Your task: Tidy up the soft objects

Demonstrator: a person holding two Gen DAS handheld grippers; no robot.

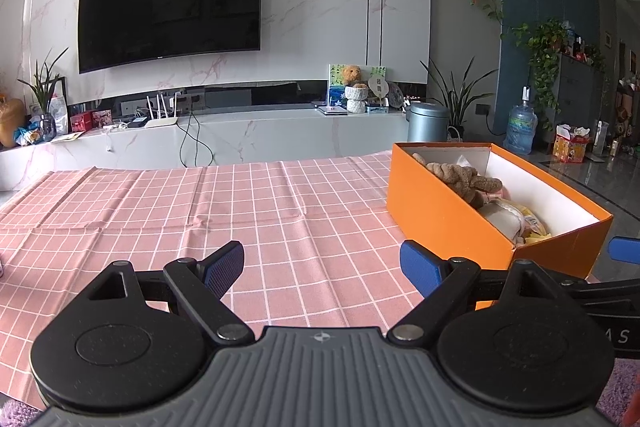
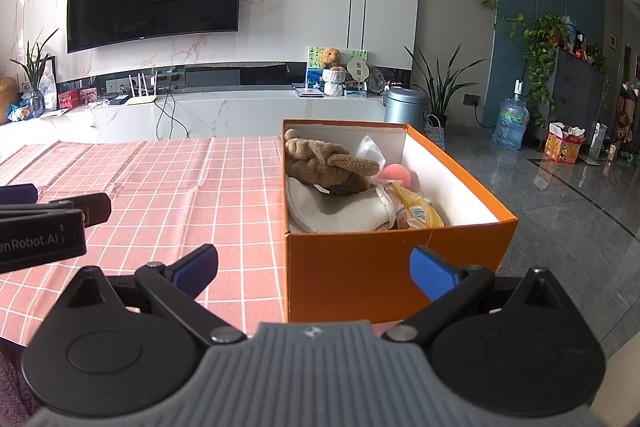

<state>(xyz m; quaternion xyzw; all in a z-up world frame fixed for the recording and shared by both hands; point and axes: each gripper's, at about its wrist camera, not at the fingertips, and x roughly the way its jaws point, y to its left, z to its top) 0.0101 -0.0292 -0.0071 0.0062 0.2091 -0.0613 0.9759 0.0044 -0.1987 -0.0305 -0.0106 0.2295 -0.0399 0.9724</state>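
- Left gripper (image 1: pixel 322 269) spread wide, holding nothing, low over the pink cloth (image 1: pixel 180 211).
- In the left view, orange box (image 1: pixel 444 217) at 3 o'clock on the cloth, lid off.
- Inside it there, brown plush (image 1: pixel 464 177) at the far end, a grey-white soft thing (image 1: pixel 502 219) nearer, yellow bits at the near corner.
- At 3 o'clock on the far edge of that view, a blue pad of the right gripper, just past the box.
- Far behind, TV (image 1: pixel 170 5) on the wall at 11 o'clock, bin (image 1: pixel 427 122) on the floor past the box.
- Right gripper (image 2: pixel 314 269) also spread wide, holding nothing, just in front of the box (image 2: pixel 352 271).
- In the right view, box dead ahead at 12 o'clock, near wall between the two blue pads.
- Brown plush (image 2: pixel 324 163) on top at the back, lying over a grey-white soft thing (image 2: pixel 336 211).
- Pink ball (image 2: pixel 394 175) behind, by the right wall; yellow pack (image 2: pixel 416 211) at the front right.
- Left gripper (image 2: pixel 48 219) seen at 9 o'clock, over the cloth (image 2: pixel 160 187), well apart from the box.
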